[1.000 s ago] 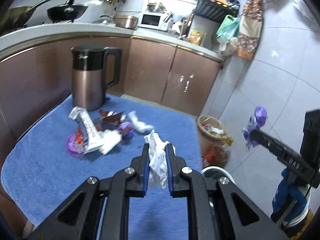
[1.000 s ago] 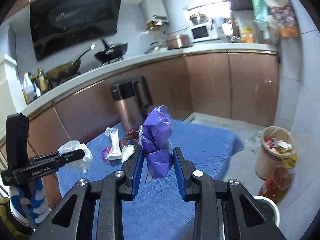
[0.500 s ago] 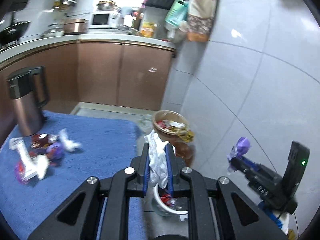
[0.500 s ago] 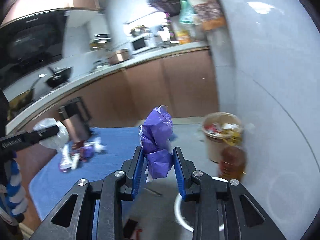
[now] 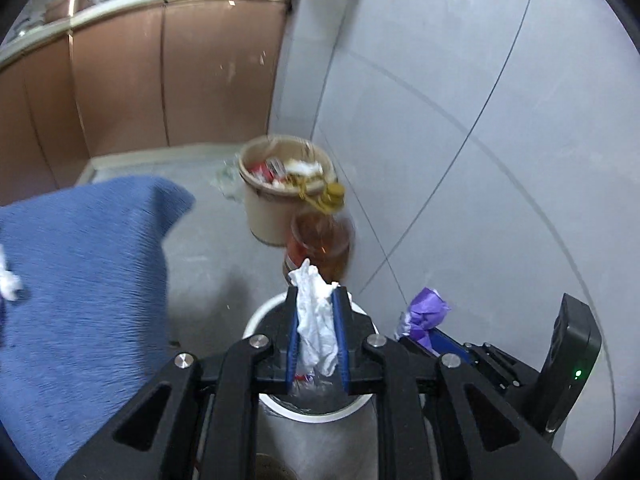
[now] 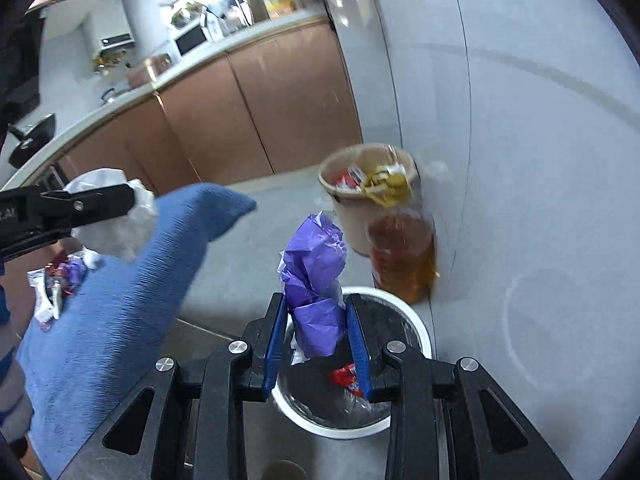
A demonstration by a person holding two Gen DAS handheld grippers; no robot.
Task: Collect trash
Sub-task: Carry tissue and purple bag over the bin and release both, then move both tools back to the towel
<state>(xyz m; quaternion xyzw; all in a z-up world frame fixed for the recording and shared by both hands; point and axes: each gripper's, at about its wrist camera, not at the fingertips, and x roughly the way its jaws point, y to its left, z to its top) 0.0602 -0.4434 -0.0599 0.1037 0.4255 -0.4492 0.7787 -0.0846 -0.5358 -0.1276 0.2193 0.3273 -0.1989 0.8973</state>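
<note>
My left gripper (image 5: pixel 316 300) is shut on a crumpled white tissue (image 5: pixel 316 320) and holds it above the white-rimmed trash bin (image 5: pixel 312 414) on the floor. My right gripper (image 6: pixel 318 304) is shut on a crumpled purple wrapper (image 6: pixel 316 280) and hangs over the same bin (image 6: pixel 416 322), which has a black liner and a red wrapper inside. The right gripper with the purple wrapper (image 5: pixel 424 312) shows at the right of the left wrist view. The left gripper with the tissue (image 6: pixel 116 216) shows at the left of the right wrist view.
A blue-covered table (image 5: pixel 80 280) lies to the left with several wrappers (image 6: pixel 56 284) on it. A full beige bin (image 5: pixel 272 208) and an amber oil bottle (image 5: pixel 320 244) stand against the grey tiled wall. Brown kitchen cabinets (image 5: pixel 160 80) are behind.
Both grippers swung right from the table and lowered over the white bin, each still holding its piece of trash.
</note>
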